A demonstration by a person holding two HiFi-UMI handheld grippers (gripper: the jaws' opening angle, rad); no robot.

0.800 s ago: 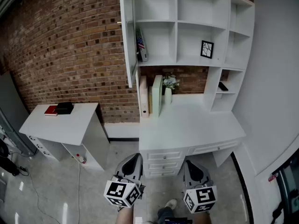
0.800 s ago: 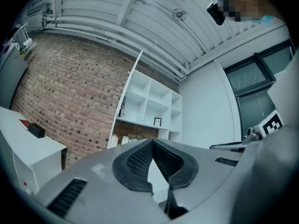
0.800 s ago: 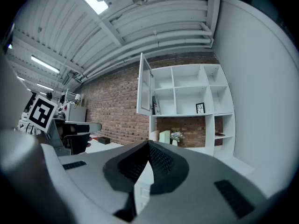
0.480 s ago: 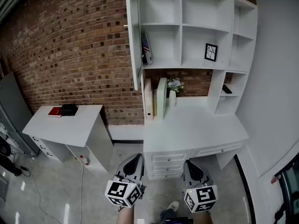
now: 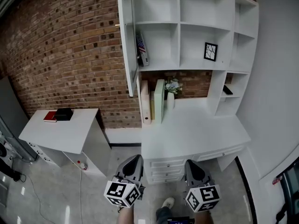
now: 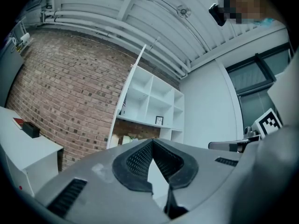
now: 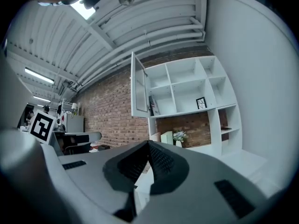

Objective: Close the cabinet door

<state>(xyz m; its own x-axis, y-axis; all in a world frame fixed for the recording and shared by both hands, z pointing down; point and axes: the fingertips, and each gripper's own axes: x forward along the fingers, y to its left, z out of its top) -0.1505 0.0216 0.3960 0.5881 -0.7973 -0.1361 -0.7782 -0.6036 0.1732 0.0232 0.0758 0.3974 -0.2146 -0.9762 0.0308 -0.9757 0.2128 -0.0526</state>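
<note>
Progress check: basically nothing done yet. The cabinet door stands wide open at the top left corner of the white shelf unit. It's swung out towards me, so from my head I see it almost edge-on against the brick wall. In the right gripper view the door shows its face a bit more, and the opening behind it is uncovered.

Both tools are hanging low by my legs, in front of the desk and well apart from the door. The left gripper has its jaws pressed together at the tips with nothing between them. The right gripper is the same, clenched on nothing (you can see the pads meet in each gripper's own view).

So what's left is the whole job, as far as I can judge. I have to step in, raise one gripper to the door's free edge and push it round until it sits flat against the shelf front. The left one looks like the closer side for that, since the door hangs over on the left.
</note>
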